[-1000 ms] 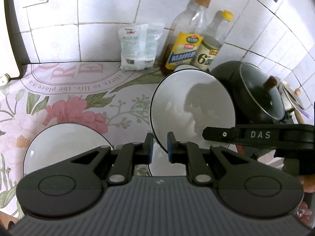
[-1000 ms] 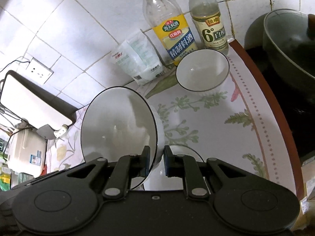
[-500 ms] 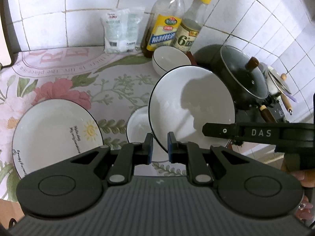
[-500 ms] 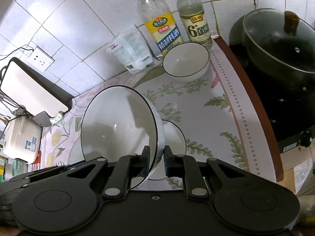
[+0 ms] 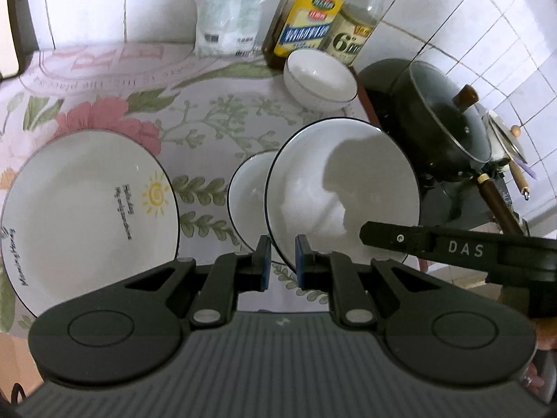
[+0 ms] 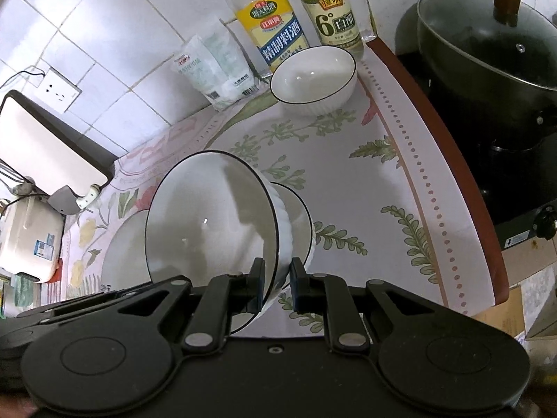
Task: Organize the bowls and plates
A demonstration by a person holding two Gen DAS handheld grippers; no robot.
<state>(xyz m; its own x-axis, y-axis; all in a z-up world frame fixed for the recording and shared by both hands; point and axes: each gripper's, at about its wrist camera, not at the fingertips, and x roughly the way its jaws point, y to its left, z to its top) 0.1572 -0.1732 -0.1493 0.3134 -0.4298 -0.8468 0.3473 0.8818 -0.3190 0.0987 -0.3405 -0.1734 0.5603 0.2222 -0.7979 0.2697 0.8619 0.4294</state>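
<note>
Bowl, white ribbed ceramic with black rim [image 6: 212,223], clamped by both grippers [image 5: 282,257] [image 6: 276,285], tilted above a smaller matching bowl [image 5: 249,198] mid-worktop.

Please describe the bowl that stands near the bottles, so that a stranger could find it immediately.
Look at the tiled wall where two bottles stand. Directly before them, on the flowered cloth, stands a white bowl with a thin dark rim. Unlike the other bowls, it stands alone and no gripper holds it.

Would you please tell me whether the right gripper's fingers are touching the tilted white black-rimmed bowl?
Touching. In the right wrist view, the right gripper has both fingers pressed against the rim of the tilted white black-rimmed bowl.
</note>
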